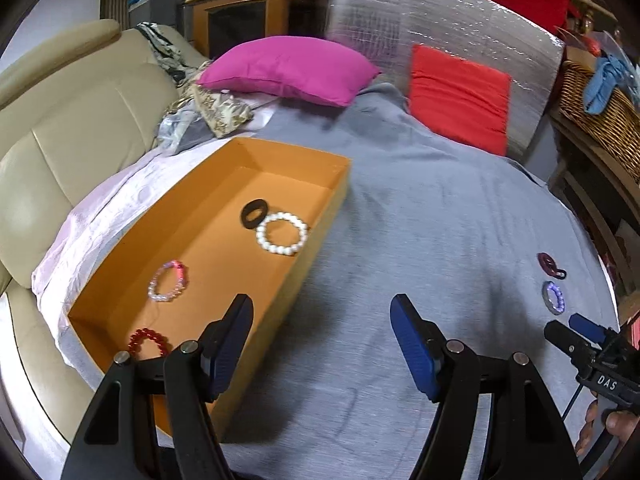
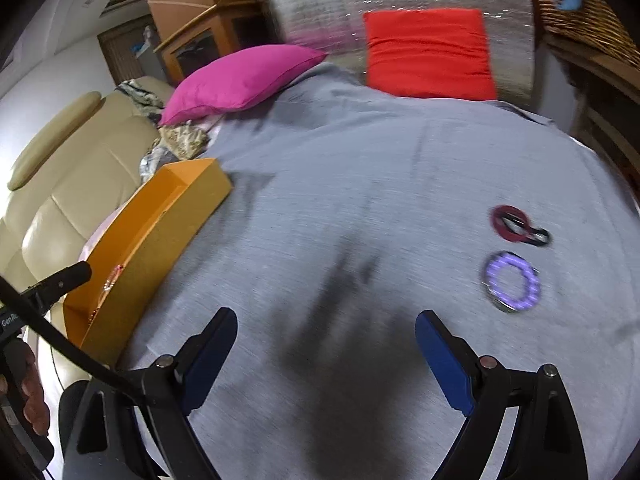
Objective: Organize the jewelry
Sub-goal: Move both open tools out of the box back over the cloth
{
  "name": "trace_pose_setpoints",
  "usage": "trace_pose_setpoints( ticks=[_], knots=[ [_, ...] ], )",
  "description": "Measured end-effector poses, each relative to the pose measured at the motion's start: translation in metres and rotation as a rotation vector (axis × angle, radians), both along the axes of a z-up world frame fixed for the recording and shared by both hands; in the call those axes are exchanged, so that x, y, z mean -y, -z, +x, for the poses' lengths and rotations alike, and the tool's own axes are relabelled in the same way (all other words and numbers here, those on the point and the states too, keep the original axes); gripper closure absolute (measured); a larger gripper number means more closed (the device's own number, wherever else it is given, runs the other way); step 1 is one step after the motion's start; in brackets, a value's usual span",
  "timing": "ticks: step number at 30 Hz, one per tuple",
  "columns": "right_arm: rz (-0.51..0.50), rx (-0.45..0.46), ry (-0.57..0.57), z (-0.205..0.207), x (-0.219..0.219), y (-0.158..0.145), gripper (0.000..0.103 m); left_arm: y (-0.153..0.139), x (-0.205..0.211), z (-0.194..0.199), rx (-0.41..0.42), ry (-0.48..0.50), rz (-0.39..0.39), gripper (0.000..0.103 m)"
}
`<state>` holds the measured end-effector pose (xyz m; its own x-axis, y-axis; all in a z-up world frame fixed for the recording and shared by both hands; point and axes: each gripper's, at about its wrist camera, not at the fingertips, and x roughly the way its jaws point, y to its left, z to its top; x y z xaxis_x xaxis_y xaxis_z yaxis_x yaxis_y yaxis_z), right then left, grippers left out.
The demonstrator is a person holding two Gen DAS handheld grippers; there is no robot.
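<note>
An orange open box [image 1: 334, 200] lies on the grey bed cover, also in the right wrist view [image 2: 172, 236]. Inside it lie a black ring [image 1: 255, 213], a white bead bracelet [image 1: 282, 234], a pink bead bracelet [image 1: 169, 281] and a red bead bracelet [image 1: 148, 342]. On the cover to the right lie a dark red bracelet [image 2: 514, 225] and a purple bead bracelet [image 2: 512, 282]; both show in the left wrist view, dark red bracelet [image 1: 550, 264], purple bracelet [image 1: 555, 298]. My left gripper [image 1: 322, 346] is open and empty over the box's right wall. My right gripper [image 2: 326, 360] is open and empty, left of the purple bracelet.
A magenta pillow [image 1: 288, 70] and a red cushion [image 1: 460, 98] lie at the bed's far end against a silver foil panel [image 1: 440, 16]. A beige leather sofa [image 1: 60, 128] stands on the left. A wicker basket [image 1: 600, 104] sits on a wooden shelf at the right.
</note>
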<state>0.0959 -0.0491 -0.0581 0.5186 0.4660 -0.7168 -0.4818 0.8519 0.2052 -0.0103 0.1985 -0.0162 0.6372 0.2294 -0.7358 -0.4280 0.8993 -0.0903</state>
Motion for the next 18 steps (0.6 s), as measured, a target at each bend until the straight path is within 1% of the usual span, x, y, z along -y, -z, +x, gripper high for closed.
trace_pose_setpoints(
  ticks=[4,10,13,18],
  knots=[
    [-0.011,0.005,0.054,-0.008,0.028,0.002,0.011,0.003,0.016,0.003,-0.003,0.033,0.003,0.031],
    [-0.047,0.001,0.149,-0.009,0.073,0.013,0.01,0.018,0.039,0.014,-0.037,0.089,-0.003,0.031],
    [-0.049,-0.022,0.222,-0.003,0.104,0.021,0.01,0.026,0.05,0.019,-0.056,0.112,-0.003,0.031],
    [-0.027,-0.055,0.305,0.012,0.138,0.029,0.011,0.036,0.063,0.025,-0.08,0.139,0.0,0.031]
  ],
)
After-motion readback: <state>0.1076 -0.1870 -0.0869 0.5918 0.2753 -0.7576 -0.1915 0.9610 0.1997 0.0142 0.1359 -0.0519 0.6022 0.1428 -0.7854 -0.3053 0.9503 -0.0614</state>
